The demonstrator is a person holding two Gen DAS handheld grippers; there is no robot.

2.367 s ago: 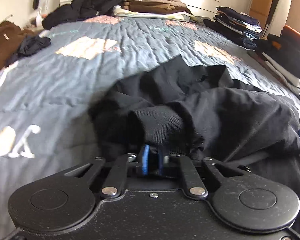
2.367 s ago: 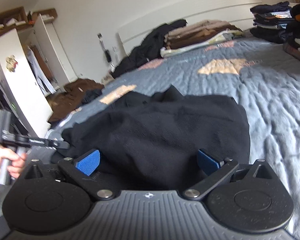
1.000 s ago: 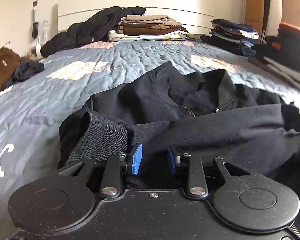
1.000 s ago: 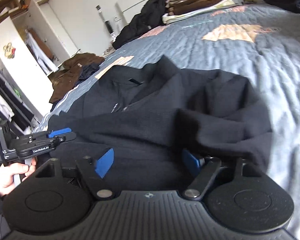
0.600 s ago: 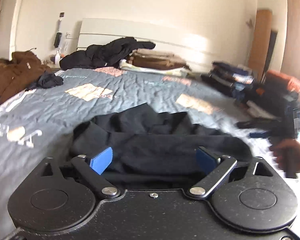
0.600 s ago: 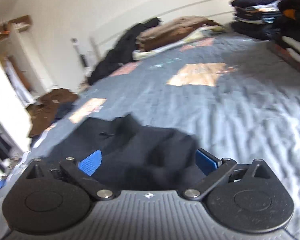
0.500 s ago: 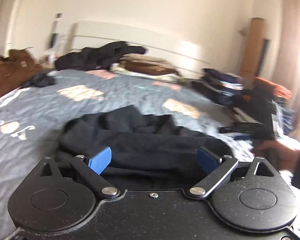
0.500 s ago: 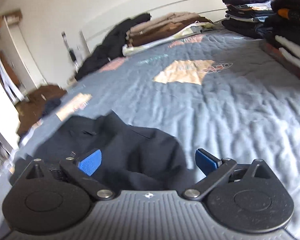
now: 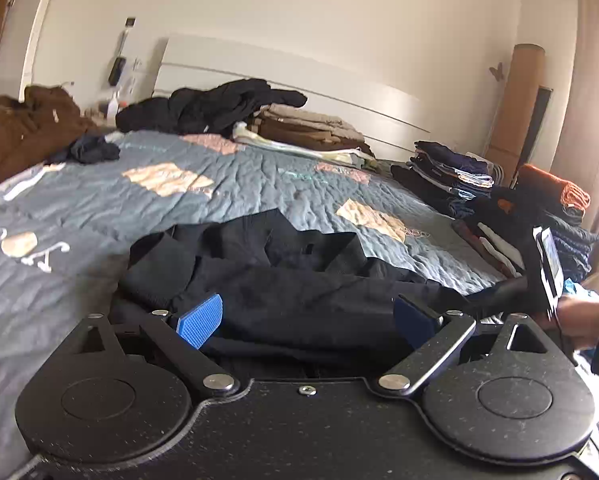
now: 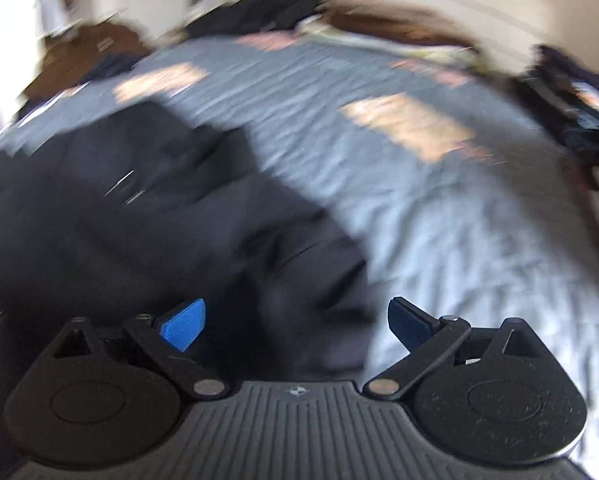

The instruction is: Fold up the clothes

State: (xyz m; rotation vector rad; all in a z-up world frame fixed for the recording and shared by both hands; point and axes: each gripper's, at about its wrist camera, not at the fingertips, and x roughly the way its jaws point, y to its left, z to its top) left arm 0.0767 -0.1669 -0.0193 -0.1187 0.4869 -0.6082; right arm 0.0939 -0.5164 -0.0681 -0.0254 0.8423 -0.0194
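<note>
A black zip jacket [image 9: 283,280] lies rumpled on the grey-blue quilt [image 9: 227,188], collar toward the headboard. My left gripper [image 9: 307,316] hovers open just above its near edge, blue pads wide apart and touching nothing. In the blurred right wrist view the same black jacket [image 10: 147,216] fills the left half. My right gripper [image 10: 297,324] stands open over the jacket's right edge, with nothing held. A hand [image 9: 579,316] holding the other gripper shows at the right edge of the left wrist view.
Folded brown and beige clothes [image 9: 307,128] and a black heap [image 9: 219,104] lie by the headboard. Stacks of dark folded clothes [image 9: 455,172] line the bed's right side. A brown garment pile [image 9: 23,128] sits at the far left. The quilt [image 10: 439,208] spreads to the right of the jacket.
The left gripper let go of the jacket's cuff, opened wide and rose back from it. The right gripper also opened fully, then swung down toward the jacket, blurring its view.
</note>
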